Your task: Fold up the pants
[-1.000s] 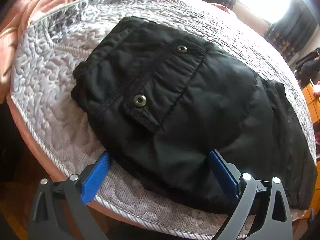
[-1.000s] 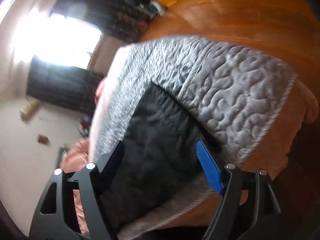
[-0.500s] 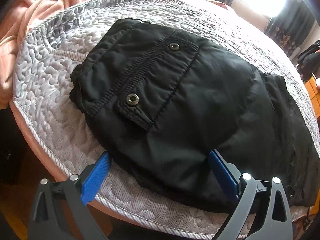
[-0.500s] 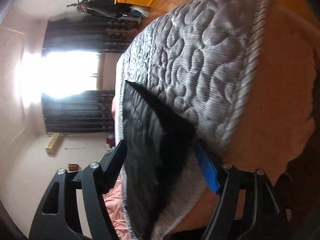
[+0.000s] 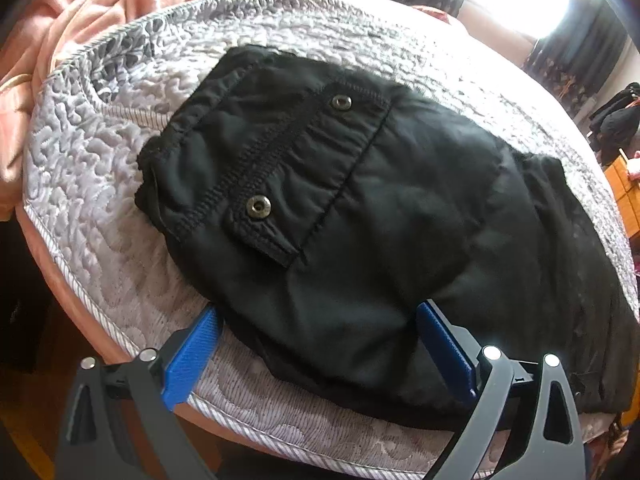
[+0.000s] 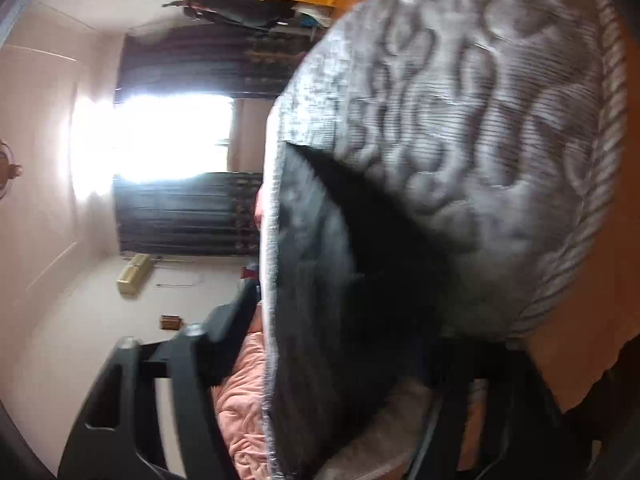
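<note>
Black pants (image 5: pixel 400 208) lie folded on the grey quilted bedspread (image 5: pixel 100 184), a pocket flap with two metal snaps facing up. My left gripper (image 5: pixel 320 344) is open, its blue pads (image 5: pixel 192 356) straddling the near edge of the pants without pressing it. In the blurred right wrist view the right gripper (image 6: pixel 344 320) lies low at the bed's edge. Its jaws are closing with the pants' end (image 6: pixel 320 280) and some bedspread (image 6: pixel 480 120) between them. Its right finger is hidden in dark cloth.
A pink blanket (image 5: pixel 100 8) is bunched at the far left of the bed. The bed's pink side (image 6: pixel 580 360) drops off beside the right gripper. A bright window (image 6: pixel 160 136) with dark curtains stands across the room. Dark clothes (image 5: pixel 616 120) hang at the far right.
The right gripper sank to the bed's edge and rolled, and its jaws narrowed around the pants' end. The left gripper kept its place, still open.
</note>
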The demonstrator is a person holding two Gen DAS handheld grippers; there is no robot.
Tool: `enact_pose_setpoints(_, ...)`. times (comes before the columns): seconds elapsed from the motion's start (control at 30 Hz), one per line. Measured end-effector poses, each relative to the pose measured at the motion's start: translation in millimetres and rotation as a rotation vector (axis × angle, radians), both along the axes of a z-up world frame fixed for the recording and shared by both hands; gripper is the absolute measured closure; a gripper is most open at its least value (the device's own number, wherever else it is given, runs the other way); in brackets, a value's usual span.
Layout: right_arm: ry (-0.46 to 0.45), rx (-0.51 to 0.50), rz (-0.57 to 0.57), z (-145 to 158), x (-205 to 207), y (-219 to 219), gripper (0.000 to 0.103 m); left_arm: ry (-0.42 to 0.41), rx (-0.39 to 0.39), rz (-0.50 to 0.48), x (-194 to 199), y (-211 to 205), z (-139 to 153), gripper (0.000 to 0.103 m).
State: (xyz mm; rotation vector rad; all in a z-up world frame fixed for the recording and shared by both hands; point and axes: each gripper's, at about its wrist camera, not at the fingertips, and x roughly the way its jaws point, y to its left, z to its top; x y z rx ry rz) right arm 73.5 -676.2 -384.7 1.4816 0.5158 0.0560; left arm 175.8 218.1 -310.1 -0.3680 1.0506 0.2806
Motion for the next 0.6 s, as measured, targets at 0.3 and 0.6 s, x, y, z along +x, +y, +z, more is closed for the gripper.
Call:
enact_pose_setpoints(0.3,0.007,-0.093,0.034,48.8,9.9,9.3,0.081,-0.134,-0.012,0.034,-4.3,8.5,17.6,0.006)
enact_pose_setpoints(0.6,0.069,-0.349,0.077,132.7,30.1,48.0,0.082,-0.106,-0.074,0.045,0.2,16.0,3.4,0.006)
